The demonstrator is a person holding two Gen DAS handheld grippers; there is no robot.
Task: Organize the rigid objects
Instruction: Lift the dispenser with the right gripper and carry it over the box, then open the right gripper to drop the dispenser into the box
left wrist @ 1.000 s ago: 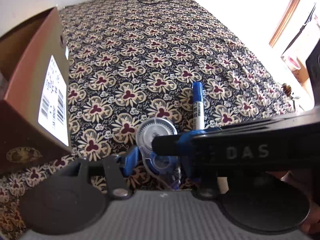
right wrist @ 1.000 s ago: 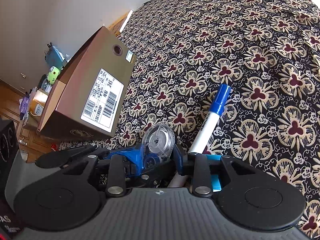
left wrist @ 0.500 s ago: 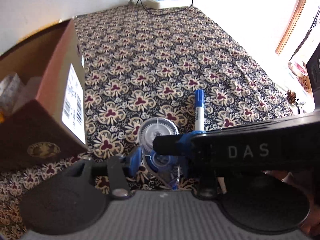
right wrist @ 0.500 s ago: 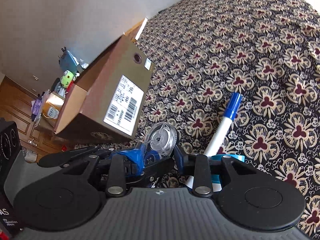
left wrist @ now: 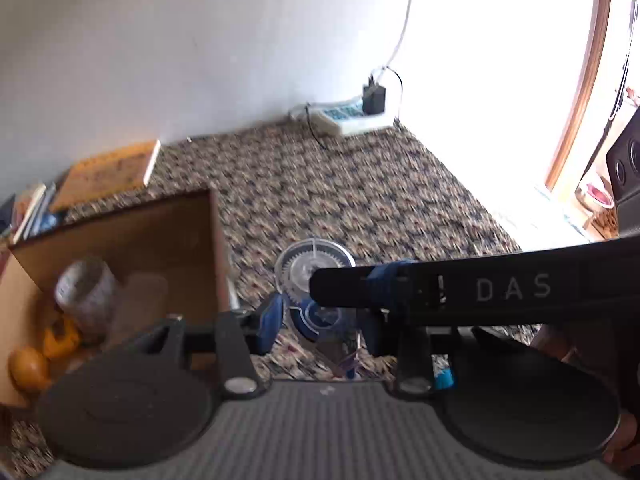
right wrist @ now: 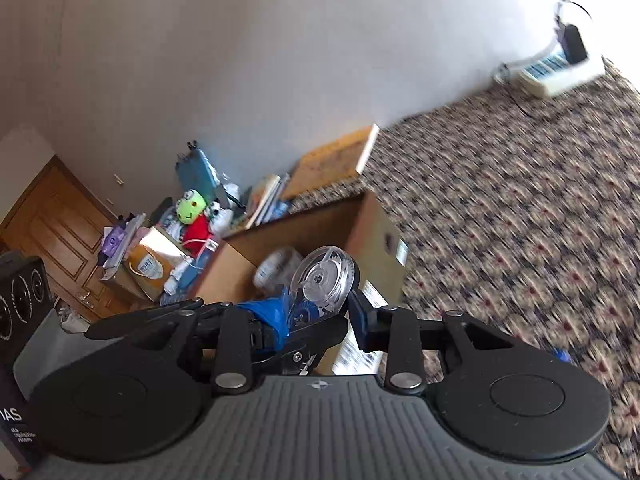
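A clear plastic correction-tape dispenser (left wrist: 316,280) with a round geared wheel and blue inner parts sits between the fingers of both grippers, lifted above the patterned cloth. My left gripper (left wrist: 318,324) is shut on its lower body. My right gripper (right wrist: 318,312) is shut on the same dispenser (right wrist: 324,280), and its arm crosses the left wrist view. An open brown cardboard box (left wrist: 120,248) stands to the left, holding a pale jar (left wrist: 86,292) and orange pieces (left wrist: 28,364). The box also shows in the right wrist view (right wrist: 376,232).
A floral cloth (left wrist: 360,200) covers the surface. A white power strip (left wrist: 352,116) with a black plug lies at the far wall. An orange book (left wrist: 108,172) and stacked books lie behind the box. Toys and clutter (right wrist: 192,216) sit beyond it.
Both grippers have lifted the dispenser off the cloth and tilted up, so the box's open inside shows. The blue marker has dropped out of sight below.
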